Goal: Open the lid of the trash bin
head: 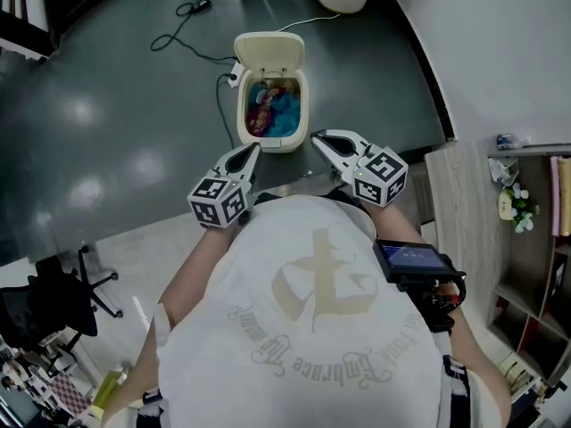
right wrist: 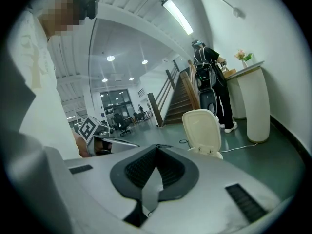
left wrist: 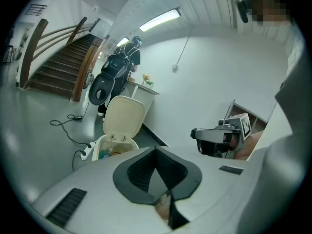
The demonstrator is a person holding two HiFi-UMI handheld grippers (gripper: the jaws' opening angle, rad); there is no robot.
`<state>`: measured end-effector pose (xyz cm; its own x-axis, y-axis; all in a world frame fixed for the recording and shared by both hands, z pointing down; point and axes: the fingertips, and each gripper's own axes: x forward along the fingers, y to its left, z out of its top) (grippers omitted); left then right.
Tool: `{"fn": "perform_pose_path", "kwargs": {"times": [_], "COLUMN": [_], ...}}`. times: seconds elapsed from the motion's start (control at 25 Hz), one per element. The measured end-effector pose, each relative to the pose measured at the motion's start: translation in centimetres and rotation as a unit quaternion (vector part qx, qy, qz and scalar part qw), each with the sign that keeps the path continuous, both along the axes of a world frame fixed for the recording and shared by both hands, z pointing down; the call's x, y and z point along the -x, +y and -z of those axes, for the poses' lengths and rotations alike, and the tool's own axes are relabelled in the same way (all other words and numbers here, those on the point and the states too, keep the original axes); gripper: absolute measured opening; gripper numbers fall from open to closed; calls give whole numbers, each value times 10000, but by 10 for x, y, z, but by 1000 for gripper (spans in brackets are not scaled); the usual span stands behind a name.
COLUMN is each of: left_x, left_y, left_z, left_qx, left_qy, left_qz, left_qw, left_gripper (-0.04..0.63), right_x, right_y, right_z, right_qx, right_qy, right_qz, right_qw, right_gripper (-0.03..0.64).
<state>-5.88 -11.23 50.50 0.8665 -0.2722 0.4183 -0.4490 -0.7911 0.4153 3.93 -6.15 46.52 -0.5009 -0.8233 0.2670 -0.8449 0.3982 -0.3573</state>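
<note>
cream trash bin (head: 278, 143) sits on the floor (head: 116, 105) just ahead, lid (head: 268, 53) already upright, so the job looks done. left gripper (head: 252, 150) and right gripper (head: 317, 138) hang by the chest, jaws together, empty.

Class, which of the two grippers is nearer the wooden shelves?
The right gripper, jaws shut, right of the trash bin; the left gripper sits farther from the shelves.

The cream rectangular plastic trash bin (head: 278, 141) stands at your twelve o'clock, lid (head: 268, 53) upright behind it; your left gripper (head: 252, 152) lies before it at eleven, right gripper (head: 319, 138) at one.
</note>
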Motion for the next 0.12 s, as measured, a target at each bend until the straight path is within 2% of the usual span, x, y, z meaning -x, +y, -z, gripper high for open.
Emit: {"fn": "perform_pose_path", "kwargs": {"times": [0.12], "left_x": [-2], "left_y": [-1], "left_z": [0], "left_qx": [-7], "left_qy": [-12], "left_qz": [6], "left_qw": [10000], "left_gripper": [6], "right_x": [-2], "right_y": [0], "right_z": [0], "right_qx": [1], "right_qy": [-3], "right_qz": [-3], "right_qw": [10000], "right_gripper": [3]}}
